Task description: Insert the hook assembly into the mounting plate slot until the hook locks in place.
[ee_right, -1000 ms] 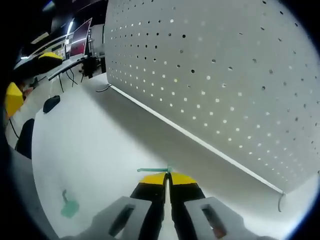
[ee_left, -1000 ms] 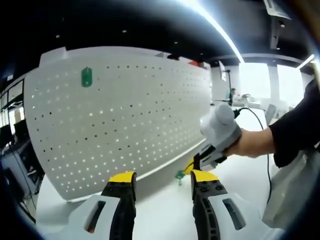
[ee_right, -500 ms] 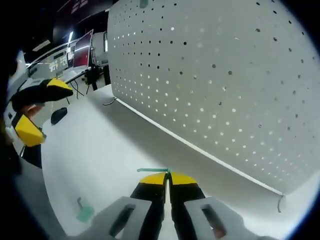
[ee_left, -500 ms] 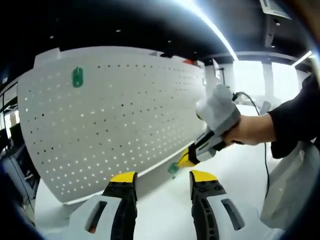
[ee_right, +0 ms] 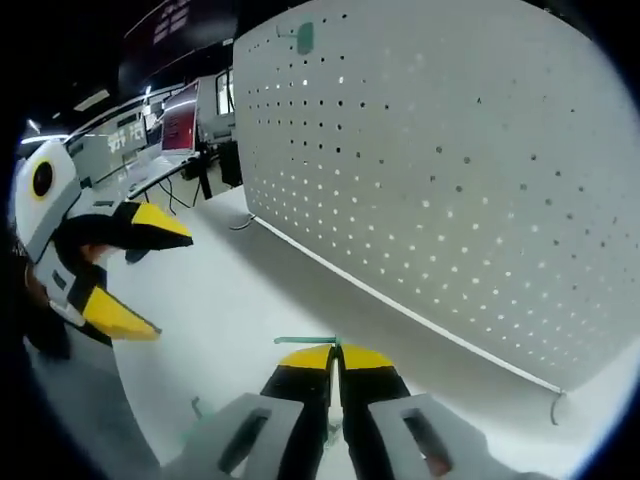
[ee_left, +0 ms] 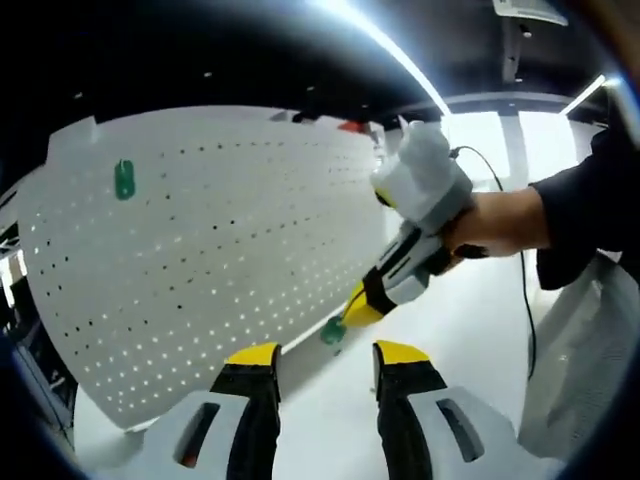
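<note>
Green hook [ee_right: 305,341] is clamped edge-on in the right tool [ee_right: 335,352], left tool [ee_left: 325,352] apart and idle; slip or misalignment at the pegboard [ee_left: 230,250] is risked.

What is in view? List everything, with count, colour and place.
pegboard: one, white, upright on the table
table: one, white, under the pegboard
mounted hook: one, green, high on the pegboard
held hook: one, green, at the right gripper's tips
loose hook: one, green, on the table, partly hidden
cable: one, black, behind the hand
left gripper: yellow-tipped, open
right gripper: yellow-tipped, shut
hand: one, holding the right gripper
</note>
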A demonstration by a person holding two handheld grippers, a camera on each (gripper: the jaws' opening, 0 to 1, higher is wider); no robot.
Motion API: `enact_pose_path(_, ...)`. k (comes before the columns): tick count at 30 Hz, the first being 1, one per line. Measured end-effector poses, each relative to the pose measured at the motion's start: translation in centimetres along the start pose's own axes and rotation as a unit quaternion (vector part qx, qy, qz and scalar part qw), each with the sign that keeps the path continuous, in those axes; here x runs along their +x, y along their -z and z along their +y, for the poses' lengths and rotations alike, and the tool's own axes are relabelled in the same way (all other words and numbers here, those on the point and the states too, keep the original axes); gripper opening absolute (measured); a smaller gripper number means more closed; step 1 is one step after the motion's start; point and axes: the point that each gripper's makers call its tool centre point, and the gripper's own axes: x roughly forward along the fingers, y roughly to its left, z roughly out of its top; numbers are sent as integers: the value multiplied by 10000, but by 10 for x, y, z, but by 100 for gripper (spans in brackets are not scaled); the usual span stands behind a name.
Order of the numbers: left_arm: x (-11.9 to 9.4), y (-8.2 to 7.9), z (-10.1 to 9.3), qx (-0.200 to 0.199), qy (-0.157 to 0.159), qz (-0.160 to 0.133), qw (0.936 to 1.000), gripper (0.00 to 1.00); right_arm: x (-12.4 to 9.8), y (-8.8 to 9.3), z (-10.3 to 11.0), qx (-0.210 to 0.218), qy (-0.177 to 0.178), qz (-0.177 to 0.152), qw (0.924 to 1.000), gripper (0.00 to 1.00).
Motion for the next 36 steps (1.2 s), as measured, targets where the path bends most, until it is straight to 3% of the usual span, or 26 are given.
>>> enact_pose_path(18, 12, 11, -21, 735, 322, 162, 9966, 26, -21, -7, 30, 435, -601, -81, 9972, 0)
enact_pose_path(28, 12, 10, -27, 1069, 427, 130, 9933, 21, -31, -7, 47, 948, -1153, -62, 9888, 0)
enact_pose_path(36, 12, 11, -32, 1237, 554, 143, 9907, 15, -36, -4, 55, 1163, -1367, 50, 9837, 0)
